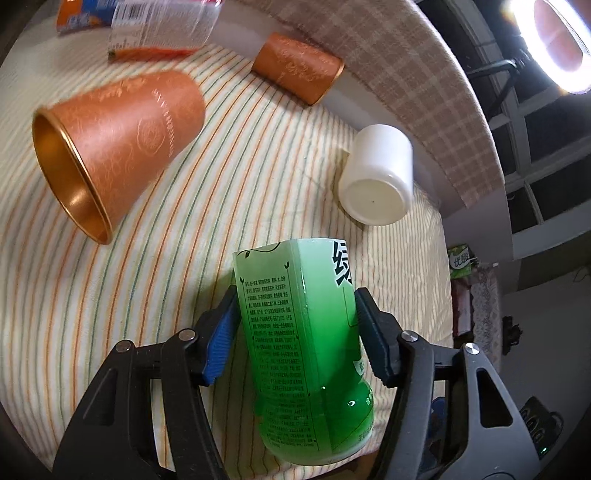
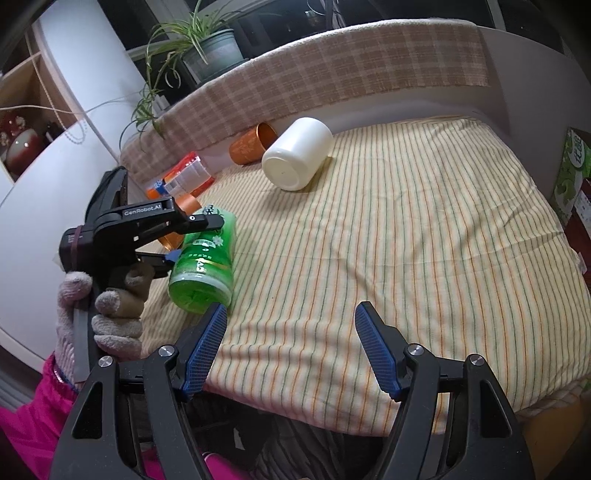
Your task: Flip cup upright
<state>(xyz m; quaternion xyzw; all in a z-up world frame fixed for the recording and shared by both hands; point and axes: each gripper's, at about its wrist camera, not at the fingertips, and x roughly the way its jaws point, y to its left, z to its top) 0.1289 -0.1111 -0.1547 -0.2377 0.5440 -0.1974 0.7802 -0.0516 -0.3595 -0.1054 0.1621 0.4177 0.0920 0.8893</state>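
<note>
A green plastic cup (image 1: pixel 310 347) with printed text is held in my left gripper (image 1: pixel 295 317), whose jaws are shut on its sides. It tilts over the striped cloth; its open end (image 2: pixel 195 291) faces the right wrist camera. In the right wrist view the left gripper (image 2: pixel 173 236) holds the green cup (image 2: pixel 207 262) near the bed's front left. My right gripper (image 2: pixel 291 332) is open and empty above the front edge.
A large orange cup (image 1: pixel 118 147) lies on its side at left. A smaller orange cup (image 1: pixel 299 66) lies at the back. A white cup (image 1: pixel 380 177) lies on its side at right, base toward me. A clear packet (image 1: pixel 159 29) lies at the far edge.
</note>
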